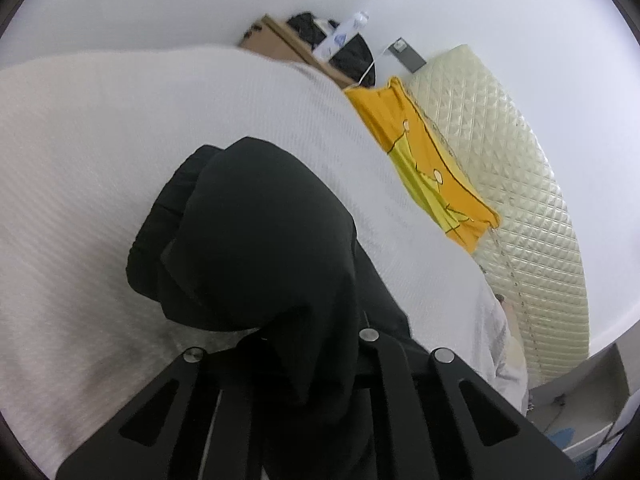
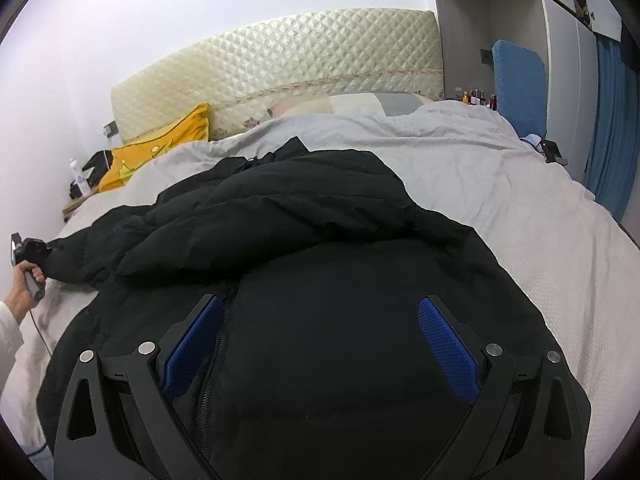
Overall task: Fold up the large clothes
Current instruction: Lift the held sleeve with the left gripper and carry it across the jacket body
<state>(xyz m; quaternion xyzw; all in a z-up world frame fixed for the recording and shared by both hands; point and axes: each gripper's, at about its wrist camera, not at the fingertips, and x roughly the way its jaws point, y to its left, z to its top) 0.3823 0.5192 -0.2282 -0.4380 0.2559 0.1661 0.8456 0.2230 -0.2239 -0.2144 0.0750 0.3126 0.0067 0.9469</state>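
Your jaws differ from side to side. On your left gripper [image 1: 304, 364] they are clenched on a fold of the black padded jacket [image 2: 304, 240], with dark cloth bunched up between them and hiding the pads. On your right gripper [image 2: 320, 344] they stand spread wide, both blue ribbed pads [image 2: 448, 344] bare, hovering above the jacket's front with its zip line beside the left-hand pad; whether they touch the cloth cannot be told.

That jacket lies crumpled across the near half of the bed's pale textured cover [image 2: 520, 208], one sleeve stretched out toward your left hand [image 2: 24, 284] at the cover's left edge. Beyond the jacket, a yellow-orange cushion [image 2: 160, 148] leans at the foot of the cream quilted headboard [image 2: 288, 56].
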